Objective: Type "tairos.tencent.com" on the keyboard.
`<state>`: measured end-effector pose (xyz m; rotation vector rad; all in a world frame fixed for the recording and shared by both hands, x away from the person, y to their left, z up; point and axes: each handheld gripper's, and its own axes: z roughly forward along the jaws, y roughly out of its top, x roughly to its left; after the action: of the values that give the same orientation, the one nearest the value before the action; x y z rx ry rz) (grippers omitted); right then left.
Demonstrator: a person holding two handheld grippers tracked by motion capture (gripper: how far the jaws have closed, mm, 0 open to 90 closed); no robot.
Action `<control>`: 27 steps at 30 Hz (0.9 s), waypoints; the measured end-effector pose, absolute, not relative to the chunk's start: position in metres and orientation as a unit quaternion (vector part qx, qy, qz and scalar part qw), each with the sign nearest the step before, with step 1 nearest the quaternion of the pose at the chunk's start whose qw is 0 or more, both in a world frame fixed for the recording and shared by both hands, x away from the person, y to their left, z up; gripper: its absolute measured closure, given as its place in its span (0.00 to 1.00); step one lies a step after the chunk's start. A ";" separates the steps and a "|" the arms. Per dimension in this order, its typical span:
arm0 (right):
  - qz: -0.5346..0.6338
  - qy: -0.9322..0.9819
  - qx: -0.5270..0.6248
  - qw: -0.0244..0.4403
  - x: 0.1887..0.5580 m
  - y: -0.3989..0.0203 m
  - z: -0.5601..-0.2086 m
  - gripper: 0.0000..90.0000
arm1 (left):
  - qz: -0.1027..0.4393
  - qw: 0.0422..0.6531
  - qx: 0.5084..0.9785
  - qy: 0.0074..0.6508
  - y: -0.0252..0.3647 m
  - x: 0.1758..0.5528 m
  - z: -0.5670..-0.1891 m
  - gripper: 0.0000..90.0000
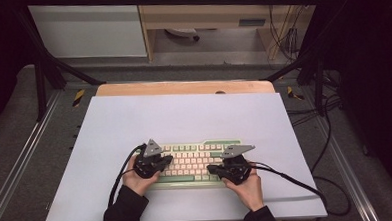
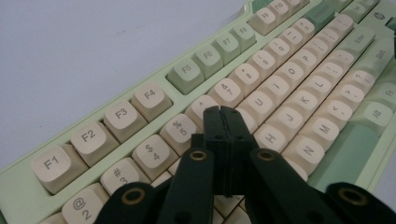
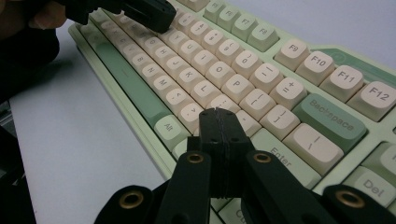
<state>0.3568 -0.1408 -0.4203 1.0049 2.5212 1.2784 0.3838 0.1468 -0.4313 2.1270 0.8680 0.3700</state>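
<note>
Keyboard point(image 1: 196, 161) on mat point(image 1: 184, 116), near its front edge.

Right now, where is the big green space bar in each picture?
High view: the space bar lies along the keyboard's near edge, between the two grippers.
Left gripper view: lower right, below the M key.
Right gripper view: left of middle, a long green strip running up and left from the Alt key.
Shared landmark: the M key, just above the space bar.

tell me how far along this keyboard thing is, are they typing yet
Done: both grippers are over the keyboard, jaws shut. In hand: the left gripper is poised above the keys near 6 and Y, the right gripper near Enter. Whether any key is pressed cannot be told.
</note>
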 end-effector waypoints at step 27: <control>0.431 0.835 0.334 0.069 0.356 -0.141 -0.417 1.00 | 0.150 0.412 0.833 0.338 0.179 0.360 -0.415 1.00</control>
<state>0.3557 -0.1411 -0.4173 1.0069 2.5151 1.2961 0.3595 0.1789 -0.4146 2.0941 0.8505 0.3772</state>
